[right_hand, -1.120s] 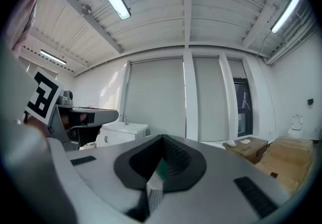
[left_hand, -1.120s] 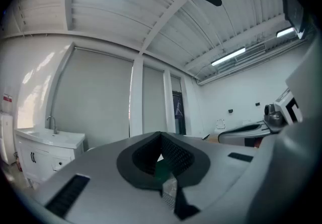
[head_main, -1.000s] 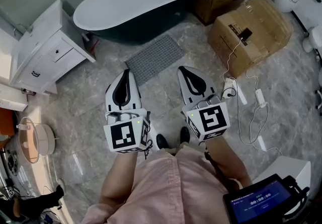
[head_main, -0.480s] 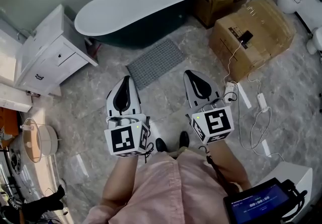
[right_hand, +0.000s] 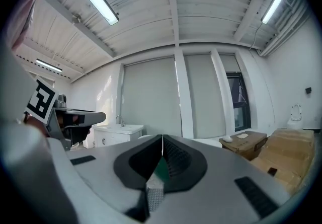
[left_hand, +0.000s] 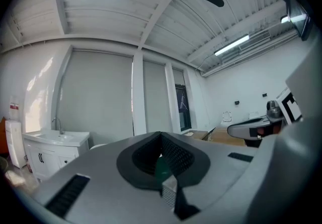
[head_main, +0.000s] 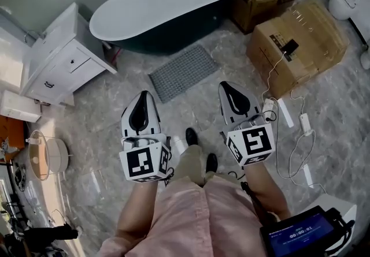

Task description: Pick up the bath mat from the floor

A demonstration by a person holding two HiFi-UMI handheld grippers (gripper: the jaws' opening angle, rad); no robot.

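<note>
The grey textured bath mat [head_main: 184,73] lies flat on the marble floor in the head view, just in front of the dark bathtub [head_main: 162,10]. My left gripper [head_main: 143,96] is held level well above the floor, short of the mat's left corner, jaws shut and empty. My right gripper [head_main: 226,86] is level too, to the right of the mat, jaws shut with nothing in them. In the left gripper view its jaws [left_hand: 161,137] meet at the tip; the right gripper view shows the same [right_hand: 162,140]. Neither gripper view shows the mat.
A white vanity cabinet [head_main: 60,59] stands at the left. Two cardboard boxes [head_main: 298,45] sit at the right, with a power strip and cables [head_main: 272,105] trailing on the floor. A toilet [head_main: 347,2] is far right. My shoe [head_main: 191,136] steps forward between the grippers.
The whole view has advanced toward the mat and tub. Both grippers moved forward with me, still shut. One foot has stepped ahead between them.
</note>
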